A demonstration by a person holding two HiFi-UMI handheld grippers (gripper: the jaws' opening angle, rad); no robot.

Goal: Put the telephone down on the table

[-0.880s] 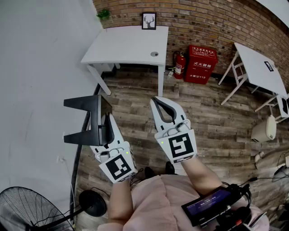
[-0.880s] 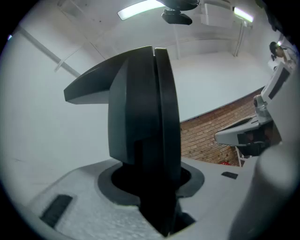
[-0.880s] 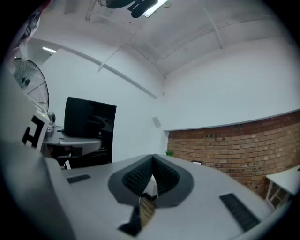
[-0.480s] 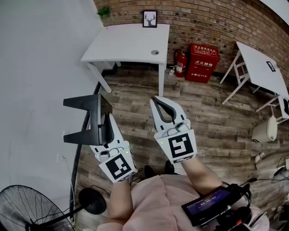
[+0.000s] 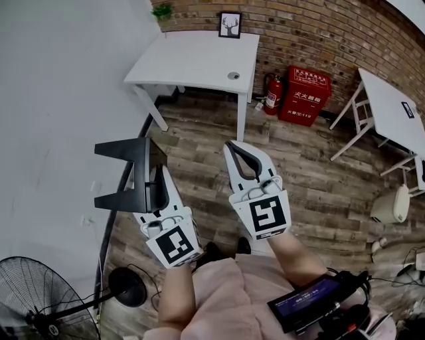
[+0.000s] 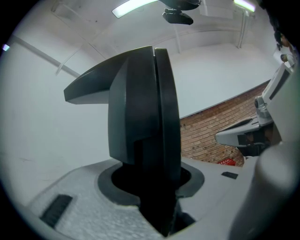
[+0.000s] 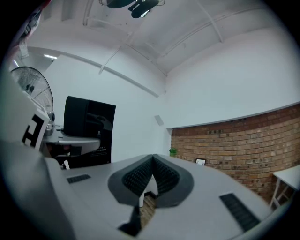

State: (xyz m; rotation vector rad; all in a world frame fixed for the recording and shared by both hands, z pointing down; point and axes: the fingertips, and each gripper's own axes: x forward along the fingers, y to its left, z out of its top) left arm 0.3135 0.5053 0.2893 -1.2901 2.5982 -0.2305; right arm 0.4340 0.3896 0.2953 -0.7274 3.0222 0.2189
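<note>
A black telephone handset (image 5: 136,176) stands on end in my left gripper (image 5: 154,174), whose jaws are shut on its middle. In the left gripper view the handset (image 6: 140,117) fills the centre and rises out of the left gripper (image 6: 157,187). It hangs in the air above the wooden floor, near the white wall. My right gripper (image 5: 234,146) sits beside it at the same height, shut with nothing in it; its pads meet in the right gripper view (image 7: 151,161). The white table (image 5: 192,63) stands farther ahead, by the brick wall.
On the table are a small framed picture (image 5: 230,23), a plant (image 5: 161,10) and a round fitting (image 5: 233,75). A fire extinguisher (image 5: 273,93) and red box (image 5: 304,95) stand to its right. A second white table (image 5: 388,109) is far right, a fan (image 5: 40,299) bottom left.
The head view has drifted a little, so the room sits slightly to the right. Both grippers keep their pose, and the handset stays in the left jaws.
</note>
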